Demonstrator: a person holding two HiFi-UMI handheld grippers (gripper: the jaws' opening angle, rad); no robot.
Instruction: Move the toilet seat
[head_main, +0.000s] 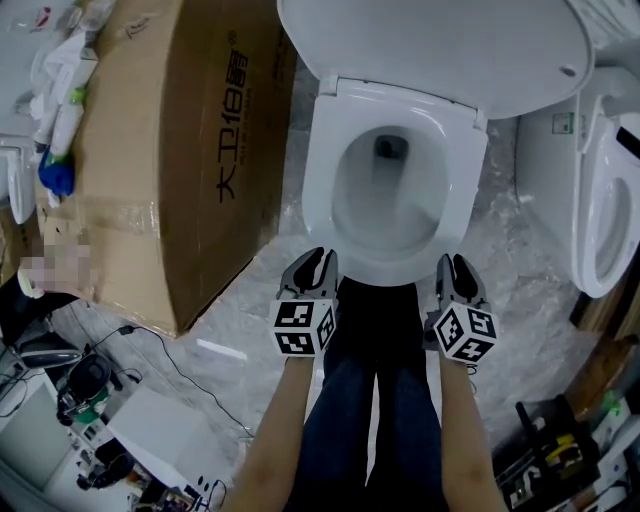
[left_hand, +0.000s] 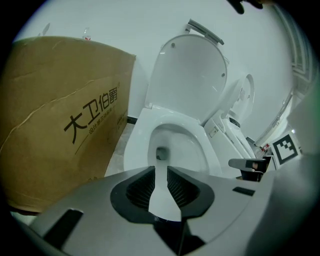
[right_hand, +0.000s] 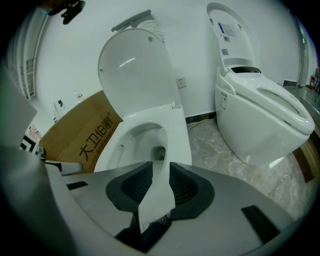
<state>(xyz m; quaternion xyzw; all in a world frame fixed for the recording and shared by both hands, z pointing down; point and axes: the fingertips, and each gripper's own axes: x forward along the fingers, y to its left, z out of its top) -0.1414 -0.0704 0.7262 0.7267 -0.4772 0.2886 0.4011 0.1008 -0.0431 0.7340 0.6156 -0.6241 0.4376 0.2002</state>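
A white toilet stands in front of me with its lid (head_main: 430, 50) raised against the back. Its seat (head_main: 330, 150) lies flat around the bowl. In the head view my left gripper (head_main: 318, 260) hovers just short of the seat's front left edge, and my right gripper (head_main: 455, 268) just short of the front right edge. Both point down at the front rim without touching it. In the left gripper view the left gripper (left_hand: 160, 172) has a narrow gap between its jaws, showing only the seat (left_hand: 135, 145) beyond. The right gripper (right_hand: 161, 169) is likewise parted and empty, over the seat (right_hand: 180, 135).
A large cardboard box (head_main: 170, 150) stands close on the toilet's left. A second white toilet (head_main: 605, 200) with its lid up stands to the right. Clear plastic sheeting (head_main: 520, 260) covers the floor. Cables and tools (head_main: 90, 400) lie at the lower left. The person's legs (head_main: 380, 400) stand between the grippers.
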